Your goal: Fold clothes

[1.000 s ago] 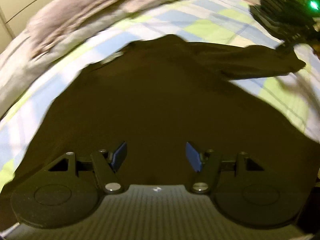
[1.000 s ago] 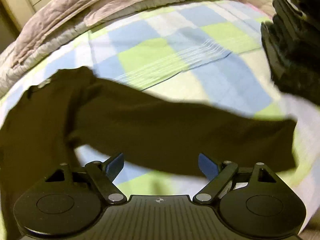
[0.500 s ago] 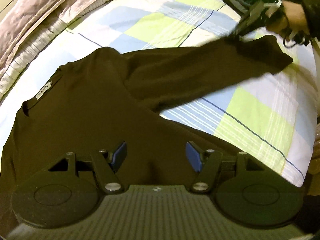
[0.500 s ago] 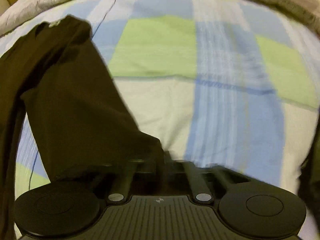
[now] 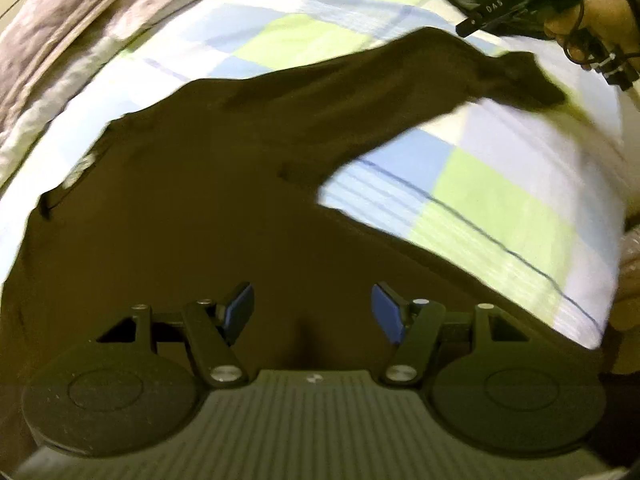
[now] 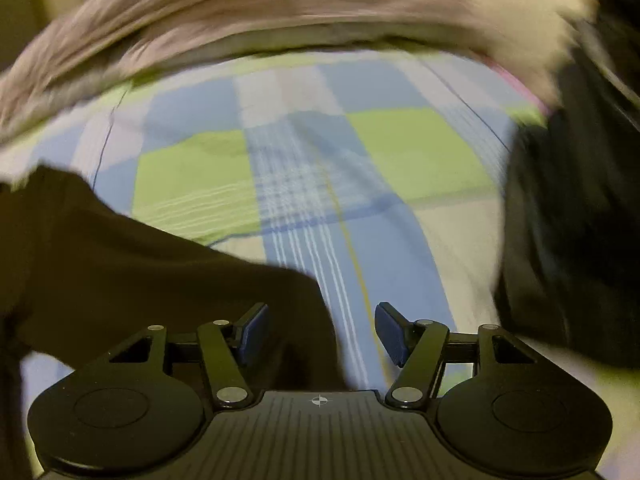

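A dark brown long-sleeved shirt (image 5: 180, 208) lies spread on the checked bed sheet (image 5: 500, 200), collar to the left. One sleeve (image 5: 400, 92) stretches out to the upper right. My left gripper (image 5: 312, 312) hovers open over the shirt's body, with nothing between its blue pads (image 5: 240, 310). My right gripper (image 6: 320, 332) is open just above the sleeve's cuff end (image 6: 240, 280); the cuff lies under its left finger, loose. In the left wrist view a hand (image 5: 600, 12) holds that gripper past the cuff.
A stack of dark folded clothes (image 6: 572, 220) sits at the right of the bed. A pinkish-grey quilt (image 6: 280, 12) is bunched along the far edge. Bare checked sheet (image 6: 340, 160) stretches between the sleeve and the stack.
My right gripper was shut on the sleeve's end half a second ago; it has opened, let the cuff go and swung to face the quilt. The left gripper stays open over the shirt.
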Demonstrator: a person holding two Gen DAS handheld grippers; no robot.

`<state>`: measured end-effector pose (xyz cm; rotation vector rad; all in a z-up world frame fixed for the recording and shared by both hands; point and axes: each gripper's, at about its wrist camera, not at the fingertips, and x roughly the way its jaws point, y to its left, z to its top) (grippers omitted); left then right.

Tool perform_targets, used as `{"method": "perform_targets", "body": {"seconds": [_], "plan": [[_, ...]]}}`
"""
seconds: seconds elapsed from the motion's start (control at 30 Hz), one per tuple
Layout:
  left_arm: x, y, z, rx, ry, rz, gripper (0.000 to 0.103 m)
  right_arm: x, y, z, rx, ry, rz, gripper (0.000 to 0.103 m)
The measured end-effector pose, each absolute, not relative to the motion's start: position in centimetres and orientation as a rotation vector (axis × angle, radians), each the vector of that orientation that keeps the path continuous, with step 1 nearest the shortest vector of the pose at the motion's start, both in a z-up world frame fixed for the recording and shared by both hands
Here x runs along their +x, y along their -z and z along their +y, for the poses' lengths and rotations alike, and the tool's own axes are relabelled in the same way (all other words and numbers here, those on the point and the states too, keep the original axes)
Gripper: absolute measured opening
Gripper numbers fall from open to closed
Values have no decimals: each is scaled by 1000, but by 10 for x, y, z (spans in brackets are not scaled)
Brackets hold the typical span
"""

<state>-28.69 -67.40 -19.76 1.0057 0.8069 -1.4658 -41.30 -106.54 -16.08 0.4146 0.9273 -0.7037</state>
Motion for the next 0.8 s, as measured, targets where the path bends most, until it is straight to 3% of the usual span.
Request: {"method": "perform_targets", "body": {"seconds": [0.23,0.27,0.3,0.33,0.67,0.73,0.8], "plan": [[-330,206,-670,1045,1568,795,61,-455,158,-1000,754,538,872,61],[-330,207,-667,1048,1562,806,61,-445,162,-985,761,466,878,56],[-330,207,-663,1053,1555,813,61,-431,167,-969,760,389,887,37],[-328,208,-659,1061,1545,817,61,-413,174,-954,748,321,898,28],[-292,207,-619,1048,1393,887,61,-295,213,-889,567,88,967,28],[-289,207,-613,1042,1384,896,61,-294,217,-891,520,89,1004,0],[-289,205,-609,1035,1389,895,61,-309,214,-906,541,163,1013,0]]}}
